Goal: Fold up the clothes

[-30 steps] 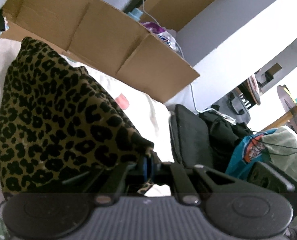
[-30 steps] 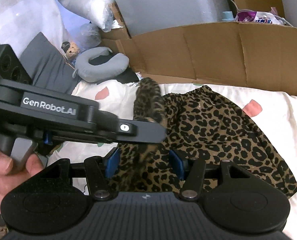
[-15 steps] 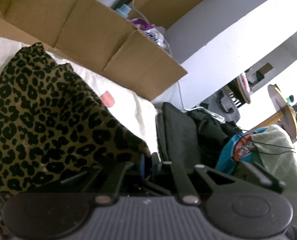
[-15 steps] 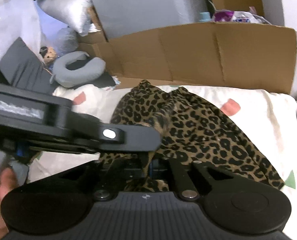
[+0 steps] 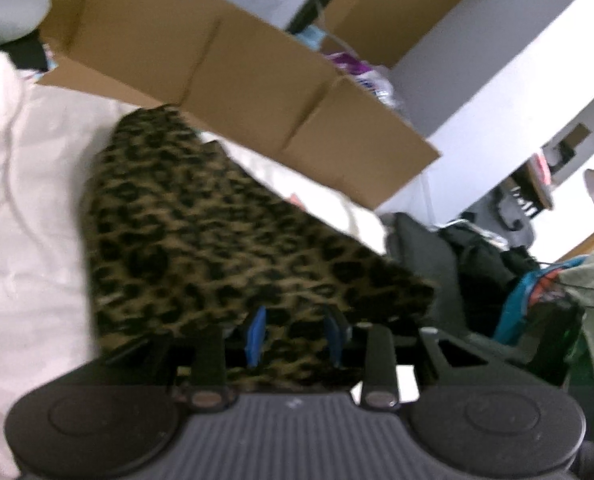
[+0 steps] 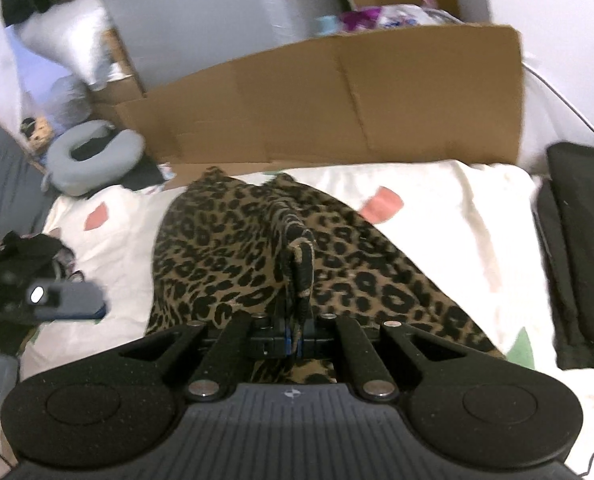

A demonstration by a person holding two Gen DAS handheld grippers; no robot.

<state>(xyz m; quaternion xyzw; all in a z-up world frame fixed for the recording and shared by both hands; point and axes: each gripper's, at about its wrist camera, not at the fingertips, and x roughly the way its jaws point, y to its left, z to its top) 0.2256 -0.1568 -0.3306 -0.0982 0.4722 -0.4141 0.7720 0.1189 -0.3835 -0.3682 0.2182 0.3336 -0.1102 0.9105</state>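
Note:
A leopard-print garment (image 6: 233, 248) lies spread on a white bedsheet (image 6: 449, 216). My right gripper (image 6: 295, 336) is shut on a raised fold of the garment's near edge (image 6: 297, 264). In the left wrist view the same garment (image 5: 201, 240) lies under my left gripper (image 5: 295, 336), whose blue pads (image 5: 257, 334) stand apart over the cloth without pinching it. The left wrist view is blurred. The tip of the left gripper (image 6: 63, 294) shows at the left of the right wrist view.
A flattened cardboard box (image 6: 337, 96) stands along the far edge of the bed. A grey neck pillow (image 6: 93, 156) and dark clothes (image 6: 21, 272) lie at the left. Black bags (image 6: 581, 248) and a clothes pile (image 5: 537, 292) sit to the right.
My left gripper has opened and let go of the garment's corner, then swung away to the left. My right gripper stays shut on the fold it closed on, held higher.

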